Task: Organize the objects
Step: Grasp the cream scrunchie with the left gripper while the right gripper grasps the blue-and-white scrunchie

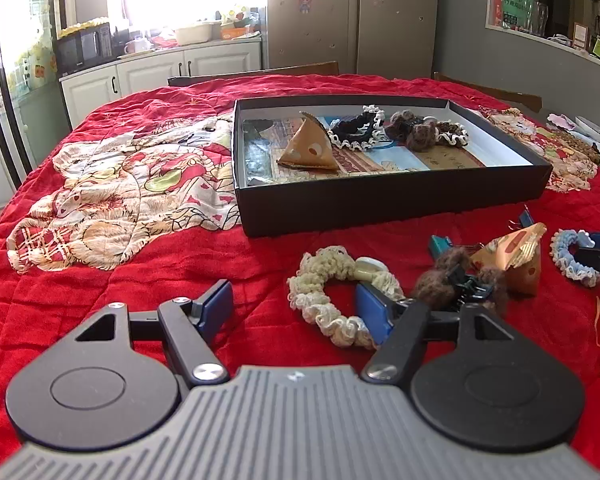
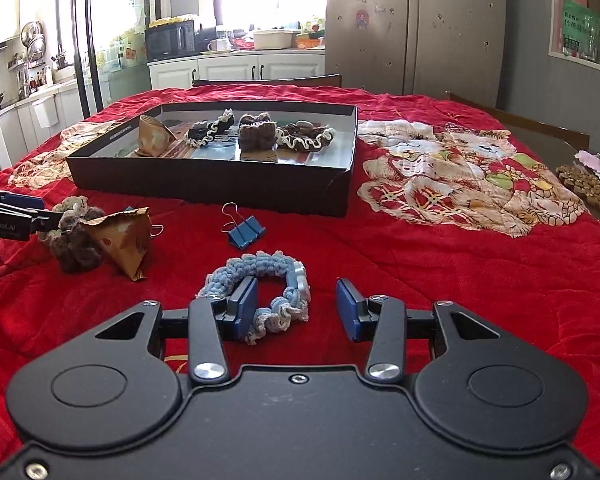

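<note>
Closing on scrunchies: right claw (image 2: pixel 296 308) apart, one finger inside the blue scrunchie (image 2: pixel 260 296); left claw (image 1: pixel 292 312) apart beside the cream scrunchie (image 1: pixel 340 296) — pinch one band, lift clear to the box (image 2: pixel 220 184).

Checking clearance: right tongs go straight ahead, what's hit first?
Probably the blue scrunchie, already partly between the open right tongs. Past it, the blue binder clip, then the black box. Depth is uncertain.

I judge this a home kitchen-dining room: white counter cabinets (image 2: pixel 236 68) carry a microwave (image 2: pixel 170 42), a fridge (image 2: pixel 416 24) stands right of them, a dish rack (image 2: pixel 34 42) left.
</note>
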`<state>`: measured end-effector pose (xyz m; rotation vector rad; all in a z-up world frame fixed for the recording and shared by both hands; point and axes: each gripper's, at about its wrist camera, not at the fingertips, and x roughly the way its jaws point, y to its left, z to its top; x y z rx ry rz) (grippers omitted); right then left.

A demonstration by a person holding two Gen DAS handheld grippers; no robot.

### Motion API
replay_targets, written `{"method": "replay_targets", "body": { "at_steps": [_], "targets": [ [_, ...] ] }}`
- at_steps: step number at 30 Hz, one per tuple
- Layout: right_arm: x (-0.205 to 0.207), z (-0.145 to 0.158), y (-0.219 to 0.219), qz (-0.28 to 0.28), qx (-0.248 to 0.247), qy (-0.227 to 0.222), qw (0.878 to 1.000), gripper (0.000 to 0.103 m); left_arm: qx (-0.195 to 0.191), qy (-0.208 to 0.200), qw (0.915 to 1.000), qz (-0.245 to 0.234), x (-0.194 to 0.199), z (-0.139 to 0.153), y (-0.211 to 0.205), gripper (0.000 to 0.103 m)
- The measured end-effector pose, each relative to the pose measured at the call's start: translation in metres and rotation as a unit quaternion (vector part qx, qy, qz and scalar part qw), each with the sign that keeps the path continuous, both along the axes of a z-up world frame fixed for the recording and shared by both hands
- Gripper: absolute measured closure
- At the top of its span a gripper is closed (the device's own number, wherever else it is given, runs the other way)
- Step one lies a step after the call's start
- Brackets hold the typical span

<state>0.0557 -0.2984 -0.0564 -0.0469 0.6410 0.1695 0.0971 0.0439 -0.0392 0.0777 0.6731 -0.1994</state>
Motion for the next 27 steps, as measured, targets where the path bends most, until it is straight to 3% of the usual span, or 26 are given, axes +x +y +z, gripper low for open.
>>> {"method": "replay_targets", "body": {
  "at_steps": [3, 15, 27],
  "targets": [
    [0.0, 0.0, 0.0, 0.0, 0.0, 0.0, 1.0, 0.062, -0.001, 0.001, 1.0, 0.0, 0.0, -0.001, 0.0, 0.027],
    [0.003, -0.002, 0.003, 0.002, -0.003, 0.003, 1.0, 0.065, 0.0, 0.002, 0.9999, -0.017, 0.0, -0.001, -0.007, 0.06],
    [0.012, -0.001, 0.012, 0.02, -0.032, 0.011, 0.999, 0.083, 0.002, 0.003, 0.9996, -0.029, 0.002, 0.0, -0.012, 0.081]
  ]
}}
